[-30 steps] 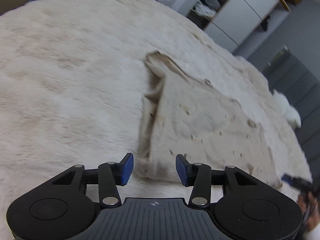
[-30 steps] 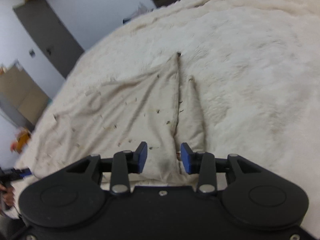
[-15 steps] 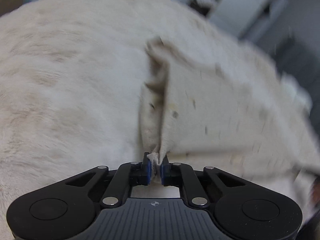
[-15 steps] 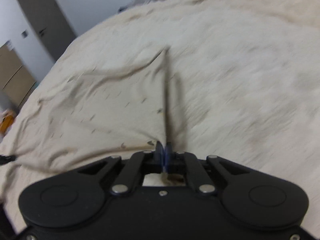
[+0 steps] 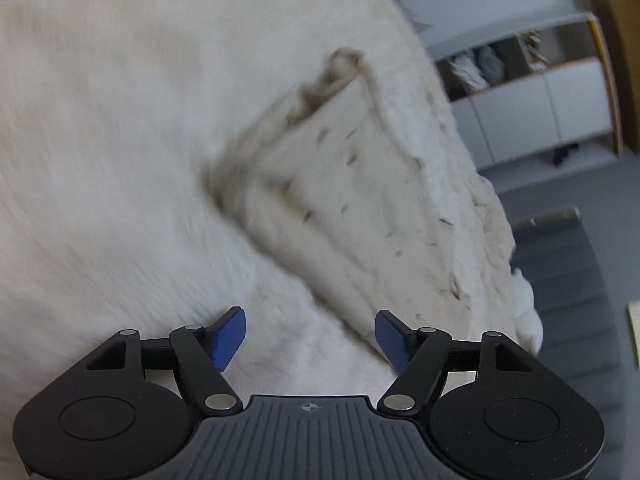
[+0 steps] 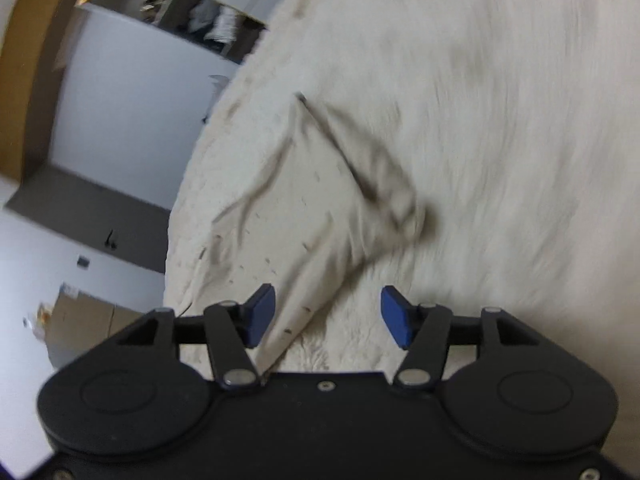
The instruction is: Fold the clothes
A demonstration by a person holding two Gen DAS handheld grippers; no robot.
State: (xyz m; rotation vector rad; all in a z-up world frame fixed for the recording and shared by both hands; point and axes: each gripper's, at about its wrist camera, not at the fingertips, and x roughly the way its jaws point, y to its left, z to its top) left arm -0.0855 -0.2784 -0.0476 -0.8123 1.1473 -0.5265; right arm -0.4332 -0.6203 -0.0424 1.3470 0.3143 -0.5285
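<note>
Viewing from the left wrist, the left gripper point(image 5: 310, 336) stood spread, its jaws having just opened, nothing between them; the cloth point(image 5: 344, 200) lay ahead on the blanket point(image 5: 100, 160), apparently released after a fold. From the right wrist, the right gripper point(image 6: 328, 316) likewise had just opened; the cloth point(image 6: 304, 216) edge lay beneath, unpinched.

Motion blur smears the cloth's folded edge point(image 5: 240, 184) and fuzzy blanket point(image 6: 500, 140).

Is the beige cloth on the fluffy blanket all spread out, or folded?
Partly folded. The beige cloth has one side edge turned over in a doubled strip; the rest lies in a single layer on the fluffy blanket.
</note>
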